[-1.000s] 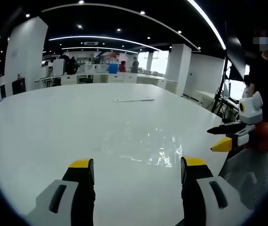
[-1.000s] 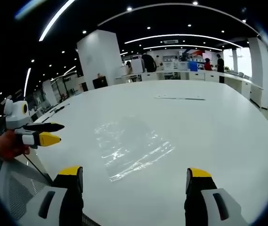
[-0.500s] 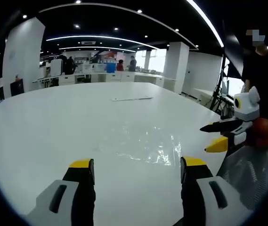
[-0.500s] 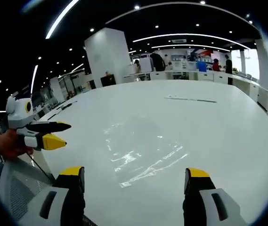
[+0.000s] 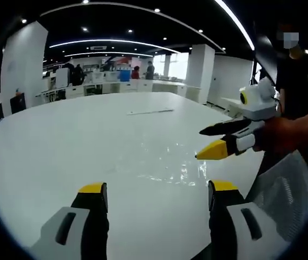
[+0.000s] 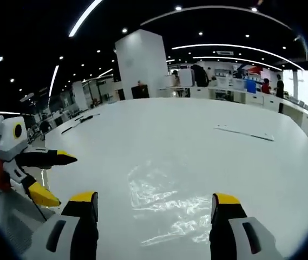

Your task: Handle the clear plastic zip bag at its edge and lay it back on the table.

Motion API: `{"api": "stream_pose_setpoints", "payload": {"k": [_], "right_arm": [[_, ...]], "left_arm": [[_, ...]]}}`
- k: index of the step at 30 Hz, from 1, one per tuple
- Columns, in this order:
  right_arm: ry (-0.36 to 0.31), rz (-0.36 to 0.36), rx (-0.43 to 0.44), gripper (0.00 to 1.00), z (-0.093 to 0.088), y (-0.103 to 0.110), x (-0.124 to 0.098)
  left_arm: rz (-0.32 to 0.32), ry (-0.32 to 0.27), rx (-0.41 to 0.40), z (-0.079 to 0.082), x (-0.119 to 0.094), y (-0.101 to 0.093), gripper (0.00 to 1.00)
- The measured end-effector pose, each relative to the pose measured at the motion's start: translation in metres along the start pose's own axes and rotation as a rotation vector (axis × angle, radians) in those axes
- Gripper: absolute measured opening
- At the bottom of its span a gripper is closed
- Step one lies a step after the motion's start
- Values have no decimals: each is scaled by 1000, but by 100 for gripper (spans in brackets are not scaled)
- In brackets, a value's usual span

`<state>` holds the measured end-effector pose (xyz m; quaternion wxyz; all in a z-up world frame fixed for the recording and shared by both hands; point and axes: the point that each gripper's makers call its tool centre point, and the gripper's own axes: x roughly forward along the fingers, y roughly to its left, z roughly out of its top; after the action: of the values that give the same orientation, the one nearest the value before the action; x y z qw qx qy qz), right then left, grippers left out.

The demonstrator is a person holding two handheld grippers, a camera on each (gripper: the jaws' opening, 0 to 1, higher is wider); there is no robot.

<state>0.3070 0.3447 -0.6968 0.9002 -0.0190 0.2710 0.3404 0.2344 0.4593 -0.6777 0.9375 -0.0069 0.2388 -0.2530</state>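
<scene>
Right gripper (image 5: 208, 143) nearer, bag (image 6: 170, 208) between fingers (image 6: 83, 203)

The clear plastic zip bag (image 5: 162, 168) shows on the desk (image 5: 61, 146) mostly as glare, so its edges are hard to trace. The thin strip (image 6: 244, 132) toward the desk's far edge is too small to identify.

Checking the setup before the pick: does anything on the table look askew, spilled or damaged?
Nothing stands out. The clear zip bag lies flat on the white table, wrinkled and glinting, untouched. Both the left gripper and right gripper are open above the table. A thin strip lies farther back.
</scene>
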Motion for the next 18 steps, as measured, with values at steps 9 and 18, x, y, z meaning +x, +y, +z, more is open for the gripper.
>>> {"api": "stream_pose_setpoints", "payload": {"k": [9, 18], "right_arm": [[17, 35, -19, 84, 16, 20, 46], [67, 59, -31, 81, 25, 39, 96]], "left_arm": [[20, 31, 53, -7, -10, 5, 71], [-13, 30, 45, -6, -10, -7, 73]]}}
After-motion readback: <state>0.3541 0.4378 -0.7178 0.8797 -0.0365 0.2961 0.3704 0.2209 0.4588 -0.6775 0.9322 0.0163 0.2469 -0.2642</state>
